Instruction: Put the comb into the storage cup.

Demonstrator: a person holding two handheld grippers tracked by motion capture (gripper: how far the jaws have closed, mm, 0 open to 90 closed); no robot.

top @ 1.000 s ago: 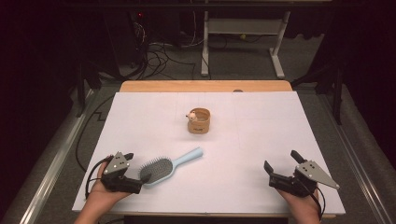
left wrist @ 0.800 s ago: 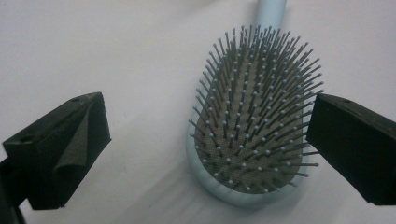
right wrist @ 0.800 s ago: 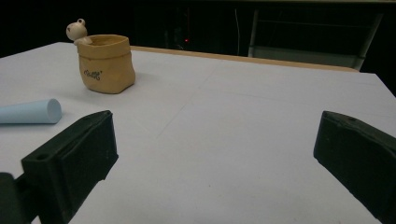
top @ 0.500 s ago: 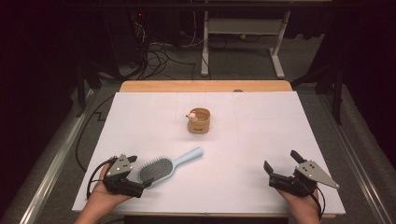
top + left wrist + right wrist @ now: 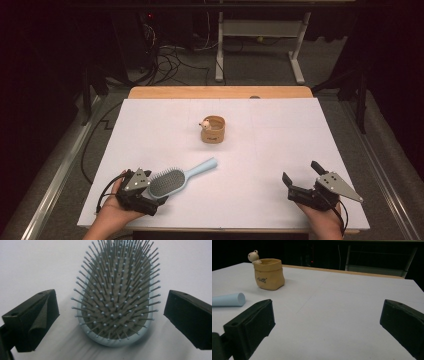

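Note:
A light-blue hairbrush (image 5: 177,178) lies bristles up on the white table sheet (image 5: 260,150), its handle pointing up and right. My left gripper (image 5: 156,194) is open at the brush's head end; in the left gripper view the brush head (image 5: 115,300) sits between the two black jaws without touching them. A small tan sack-shaped pot (image 5: 213,129) with a little pale figure on its rim stands mid-table. My right gripper (image 5: 301,174) rests open at the front right, holding nothing. In the right gripper view the pot (image 5: 268,274) and the brush handle tip (image 5: 229,299) appear to the left.
The wooden table edge (image 5: 220,92) runs along the far side of the sheet. Beyond it are cables on the floor (image 5: 175,55) and a white desk frame (image 5: 257,42). Metal rails (image 5: 65,165) flank the table.
My left gripper has crept forward a little, so the brush head now lies further between its jaws. The right gripper has stayed put.

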